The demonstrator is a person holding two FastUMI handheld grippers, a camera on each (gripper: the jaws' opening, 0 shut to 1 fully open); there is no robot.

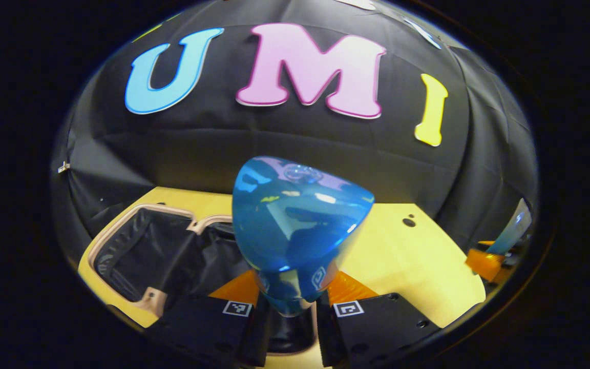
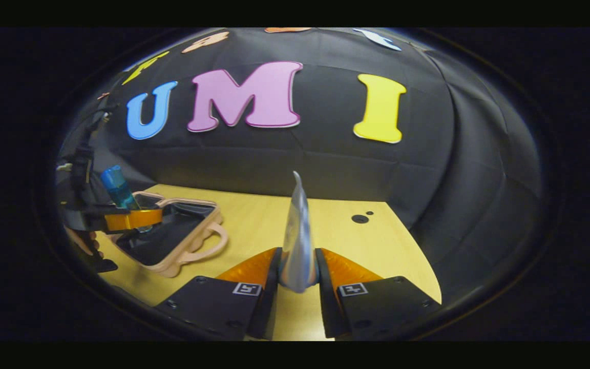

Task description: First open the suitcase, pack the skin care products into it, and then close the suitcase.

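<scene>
My left gripper [image 1: 292,289] is shut on a translucent blue bottle [image 1: 295,225], held bottom-forward in the air. The open suitcase [image 1: 139,251], beige-rimmed with black lining, lies below and to the left on the table. In the right gripper view, that bottle [image 2: 117,188] and the left gripper [image 2: 132,219] hang over the suitcase [image 2: 182,246], with a hand [image 2: 82,241] behind. My right gripper [image 2: 297,269] is shut on a thin silvery-blue tube [image 2: 297,241], standing edge-on above the table. In the left gripper view, the right gripper [image 1: 487,262] with its tube [image 1: 514,228] sits at the far right.
A yellow wooden table [image 2: 254,225] carries everything. It has small round holes [image 2: 360,219] near its far right corner. The black cloth wall [image 2: 325,164] closes the back and right side. The suitcase handle [image 2: 208,246] juts toward the table's middle.
</scene>
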